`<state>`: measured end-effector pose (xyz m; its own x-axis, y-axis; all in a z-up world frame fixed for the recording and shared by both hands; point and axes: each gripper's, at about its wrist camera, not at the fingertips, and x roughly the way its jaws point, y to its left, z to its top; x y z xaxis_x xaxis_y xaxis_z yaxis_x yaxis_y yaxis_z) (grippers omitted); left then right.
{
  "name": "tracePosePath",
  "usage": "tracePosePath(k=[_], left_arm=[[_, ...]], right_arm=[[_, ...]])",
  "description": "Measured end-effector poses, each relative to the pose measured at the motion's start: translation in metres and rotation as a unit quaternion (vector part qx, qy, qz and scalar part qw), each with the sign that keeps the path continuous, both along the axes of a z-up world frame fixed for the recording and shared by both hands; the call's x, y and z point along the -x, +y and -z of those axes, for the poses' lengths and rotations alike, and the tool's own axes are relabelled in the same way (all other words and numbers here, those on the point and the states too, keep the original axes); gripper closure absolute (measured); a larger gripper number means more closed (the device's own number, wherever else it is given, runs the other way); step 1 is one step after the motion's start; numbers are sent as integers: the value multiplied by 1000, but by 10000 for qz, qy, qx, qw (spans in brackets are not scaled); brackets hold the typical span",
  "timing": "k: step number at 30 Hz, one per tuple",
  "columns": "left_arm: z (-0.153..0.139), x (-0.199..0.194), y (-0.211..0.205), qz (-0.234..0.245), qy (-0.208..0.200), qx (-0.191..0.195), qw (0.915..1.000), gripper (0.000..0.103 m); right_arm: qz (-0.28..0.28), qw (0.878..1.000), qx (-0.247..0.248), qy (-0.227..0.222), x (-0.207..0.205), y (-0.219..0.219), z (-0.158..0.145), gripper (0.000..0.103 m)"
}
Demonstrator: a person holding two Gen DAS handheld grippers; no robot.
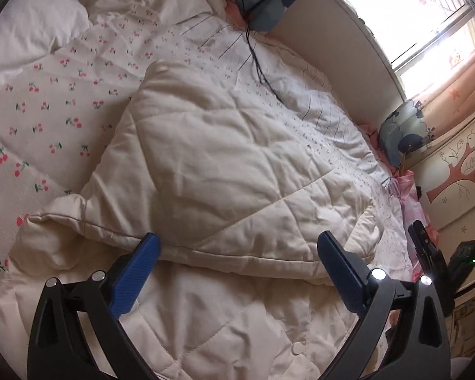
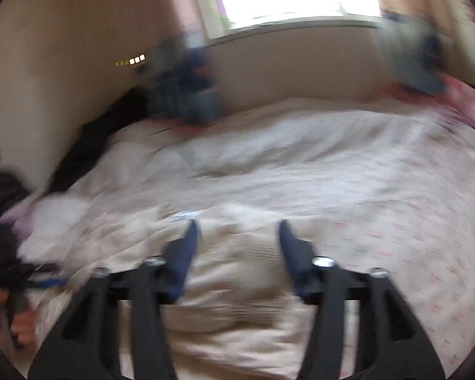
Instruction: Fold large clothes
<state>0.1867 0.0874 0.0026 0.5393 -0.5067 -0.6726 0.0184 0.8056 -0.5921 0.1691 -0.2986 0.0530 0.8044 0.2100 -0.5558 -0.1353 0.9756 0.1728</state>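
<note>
Hovering my left tongs (image 1: 237,247), fingers apart, over the quilt's (image 1: 224,145) folded edge; right tongs (image 2: 237,231) also apart, blurred.

Blue floral pillow (image 1: 402,133) beside the curtain (image 1: 456,95); possibly another (image 2: 186,91), blurred.

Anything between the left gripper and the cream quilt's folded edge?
Nothing visible. The left gripper hangs open right at the cream quilt, its folded edge lying between the fingers. The black cable lies farther back.
</note>
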Motion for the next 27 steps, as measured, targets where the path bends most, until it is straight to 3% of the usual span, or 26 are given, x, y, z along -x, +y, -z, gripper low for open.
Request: tracePosePath(k=[1, 2, 4, 7, 10, 12, 15, 18, 19, 22, 27], left_arm=[[4, -2, -1, -4, 45, -4, 10000, 7], [6, -3, -1, 4, 54, -16, 10000, 7], [7, -4, -3, 78, 37, -54, 9999, 7], [7, -5, -4, 160, 87, -202, 9996, 7], [-11, 3, 5, 148, 17, -253, 9996, 7], [-38, 23, 27, -2, -277, -286, 9992, 7], [-54, 65, 65, 96, -391, -477, 9981, 7], [-45, 102, 100, 228, -62, -890, 9958, 7], [-36, 121, 117, 285, 208, -930, 9950, 7], [-14, 160, 146, 349, 787, -538, 9948, 7], [2, 218, 169, 359, 1176, 138, 9923, 7]], right_arm=[[23, 9996, 52, 277, -8, 2, 13, 46], [131, 9960, -26, 882, -21, -2, 39, 46], [305, 9890, -585, 1322, -28, -22, 69, 46], [357, 9900, -665, 1190, -18, -29, 38, 49], [300, 9898, -1042, 924, 19, -44, -2, 39], [359, 9874, -1138, 1036, 55, -62, -9, 23], [502, 9821, -983, 1528, 101, -95, 0, 21], [685, 9620, -1406, 2237, 149, -126, 27, 21], [709, 9490, -1714, 2550, 167, -137, 39, 21], [473, 9246, -2381, 2936, 200, -143, 60, 21], [-43, 8997, -2706, 3425, 236, -113, 75, 18]])
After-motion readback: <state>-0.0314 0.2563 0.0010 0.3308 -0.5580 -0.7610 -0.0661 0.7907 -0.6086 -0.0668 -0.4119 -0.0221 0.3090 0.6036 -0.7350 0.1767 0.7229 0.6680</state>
